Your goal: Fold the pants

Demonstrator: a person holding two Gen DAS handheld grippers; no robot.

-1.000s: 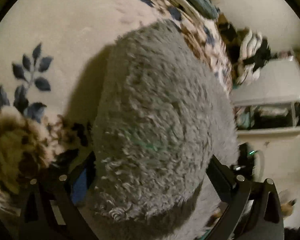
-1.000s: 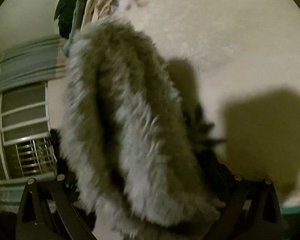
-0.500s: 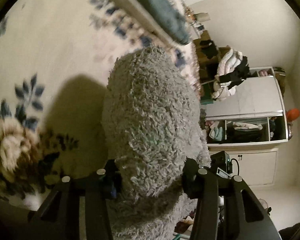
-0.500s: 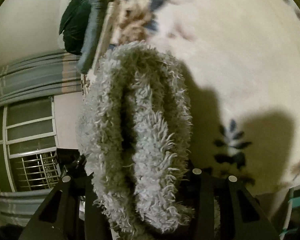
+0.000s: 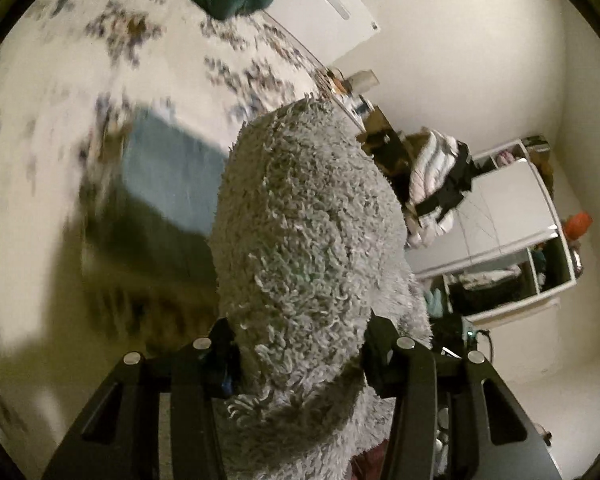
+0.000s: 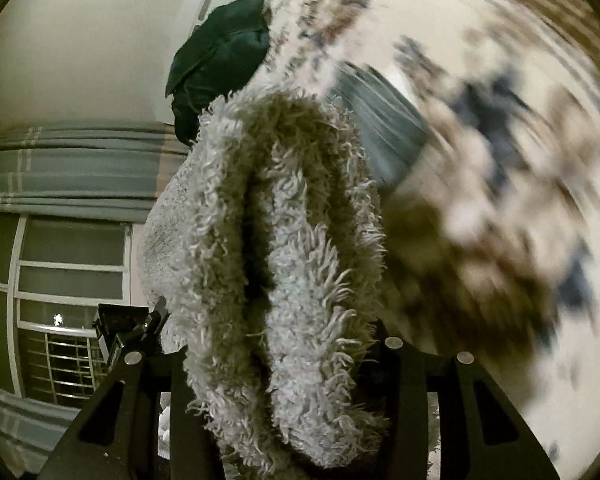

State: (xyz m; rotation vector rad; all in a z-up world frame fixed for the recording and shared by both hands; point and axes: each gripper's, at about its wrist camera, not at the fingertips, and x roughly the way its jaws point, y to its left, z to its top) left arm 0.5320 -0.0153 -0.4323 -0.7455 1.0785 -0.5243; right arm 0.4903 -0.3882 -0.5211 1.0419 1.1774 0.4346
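Pants (image 5: 304, 240) fill both clenched claws (image 5: 300, 356) (image 6: 275, 364), hiding fingertips; bedspread (image 6: 500, 184) blurred.

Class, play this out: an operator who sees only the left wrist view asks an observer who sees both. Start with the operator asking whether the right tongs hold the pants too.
Operator: I see my left tongs clamped on the grey pants. Does the right side hold them too?
Observer: Yes. The right tongs are shut on the pants, with fabric bunched between the fingers.
Operator: Is the fabric there flat, as on my side?
Observer: No. In the right view it shows two fluffy layers with a dark crease running between them.
Operator: What lies behind that side?
Observer: A window with a metal grille, under striped curtains.
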